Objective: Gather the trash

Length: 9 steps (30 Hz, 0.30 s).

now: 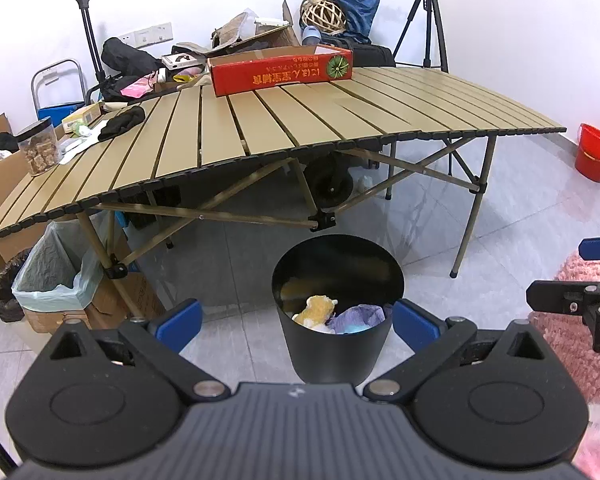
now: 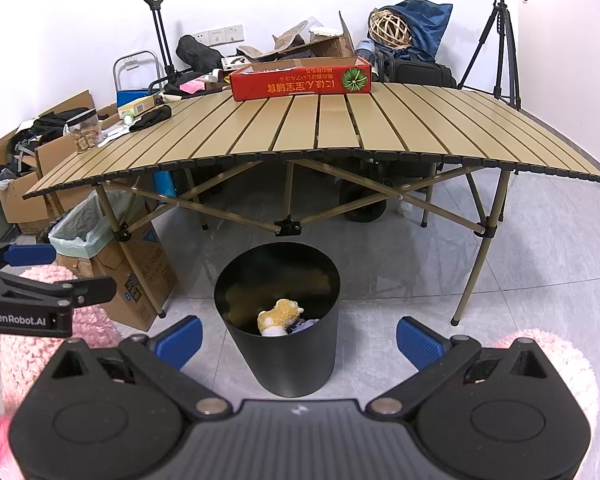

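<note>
A black round trash bin (image 1: 336, 344) (image 2: 284, 356) stands on the tiled floor in front of a slatted folding table (image 1: 300, 120) (image 2: 332, 132). Inside it lie a yellow-and-white fuzzy item (image 1: 316, 310) (image 2: 278, 316) and crumpled purple paper (image 1: 358, 318). My left gripper (image 1: 296, 320) hangs open above and just short of the bin, nothing between its blue pads. My right gripper (image 2: 298, 334) is open too, empty, over the bin's near rim. Each gripper shows at the other view's edge: right gripper (image 1: 580, 276), left gripper (image 2: 40, 276).
On the table sit a red cardboard box (image 1: 282, 70) (image 2: 300, 78), a black cloth (image 1: 122, 122) and a clear jar (image 1: 40, 146). A lined waste box (image 1: 56, 276) (image 2: 88, 228) stands under the table's left end. A red bucket (image 1: 594, 152) and a tripod (image 2: 500, 36) stand right. Pink fuzzy fabric (image 1: 580, 340) lies close by.
</note>
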### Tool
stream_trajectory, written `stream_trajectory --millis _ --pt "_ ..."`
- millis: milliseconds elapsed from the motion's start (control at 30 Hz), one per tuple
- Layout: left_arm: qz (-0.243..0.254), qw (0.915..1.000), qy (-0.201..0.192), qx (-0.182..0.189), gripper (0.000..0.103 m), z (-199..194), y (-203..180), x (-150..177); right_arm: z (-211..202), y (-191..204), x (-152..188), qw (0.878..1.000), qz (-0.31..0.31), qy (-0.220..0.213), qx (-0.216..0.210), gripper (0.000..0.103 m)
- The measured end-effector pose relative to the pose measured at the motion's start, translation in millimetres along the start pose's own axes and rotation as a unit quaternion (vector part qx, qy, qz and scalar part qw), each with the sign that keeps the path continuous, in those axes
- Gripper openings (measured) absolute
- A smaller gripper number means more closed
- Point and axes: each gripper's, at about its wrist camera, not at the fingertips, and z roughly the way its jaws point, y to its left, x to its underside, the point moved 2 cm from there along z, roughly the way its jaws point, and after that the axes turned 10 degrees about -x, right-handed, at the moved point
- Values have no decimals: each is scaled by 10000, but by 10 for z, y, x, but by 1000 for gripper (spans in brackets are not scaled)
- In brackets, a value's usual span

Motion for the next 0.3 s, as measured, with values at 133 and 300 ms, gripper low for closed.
stream_trajectory --millis 133,300 --pt "30 10000 -7 32 103 4 -5 6 3 2 2 10000 8 2 4 103" --pt "27 10000 -2 64 103 8 -4 25 8 -1 5 10000 18 13 -2 103"
